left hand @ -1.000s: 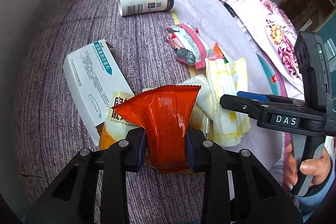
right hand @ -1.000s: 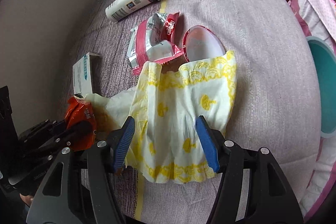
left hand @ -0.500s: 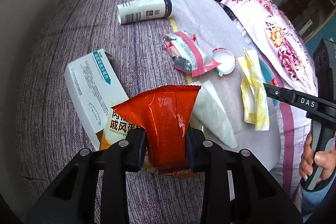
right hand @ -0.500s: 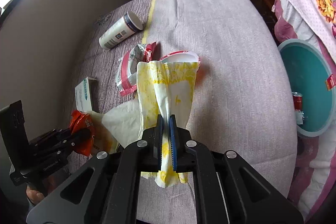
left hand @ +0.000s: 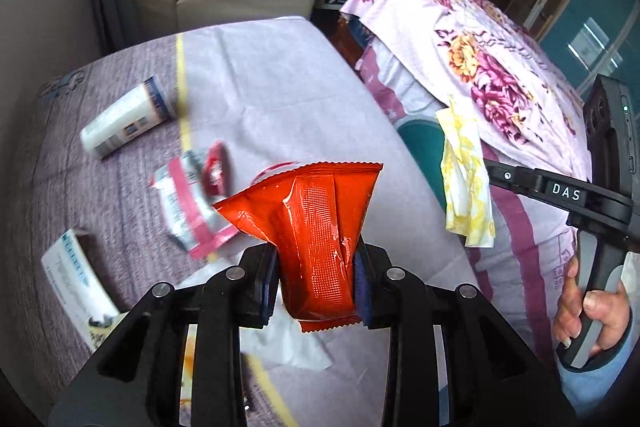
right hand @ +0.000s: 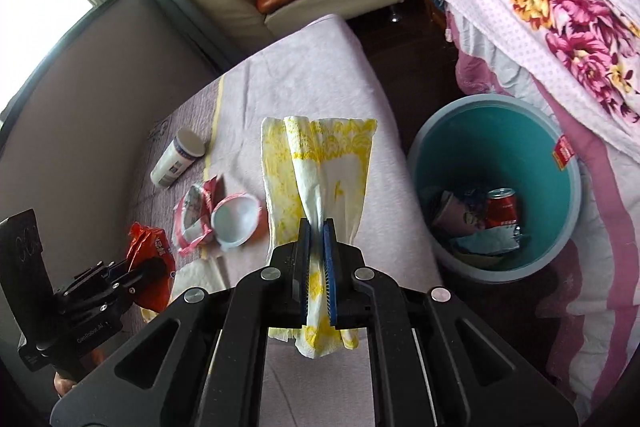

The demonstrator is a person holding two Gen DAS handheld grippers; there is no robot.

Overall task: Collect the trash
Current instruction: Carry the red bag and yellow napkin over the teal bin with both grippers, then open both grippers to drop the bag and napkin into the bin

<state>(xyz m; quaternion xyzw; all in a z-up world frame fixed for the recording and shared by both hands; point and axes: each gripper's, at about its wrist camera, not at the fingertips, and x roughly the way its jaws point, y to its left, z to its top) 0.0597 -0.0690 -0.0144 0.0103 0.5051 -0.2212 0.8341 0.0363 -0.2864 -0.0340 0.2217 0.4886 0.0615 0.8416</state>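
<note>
While both pieces of trash are carried off the table [right hand: 320, 67], the orange snack wrapper [left hand: 320, 239] is pinched across its lower body by the left gripper [left hand: 316, 283], whose jaws are only partly closed against the crinkled foil. The yellow-printed paper napkin [right hand: 324, 179] is clamped in the right gripper [right hand: 316, 251], the jaws being pressed fully together on its bunched lower part, with the rest fanning out beyond them. Both items are judged very light and limp: the foil is probably slippery and springy, so a hold across a folded, doubled section is advised, while the napkin is soft and tearable and is best held at a gathered bunch, as it is. A teal bin [right hand: 568, 163], already holding a red can [right hand: 502, 207] and scraps, stands on the floor just beside the table. Left on the table are a white bottle [right hand: 176, 159], a pink-and-white wrapper [right hand: 192, 215], a white lid [right hand: 236, 223] and a medicine box [left hand: 72, 267].
</note>
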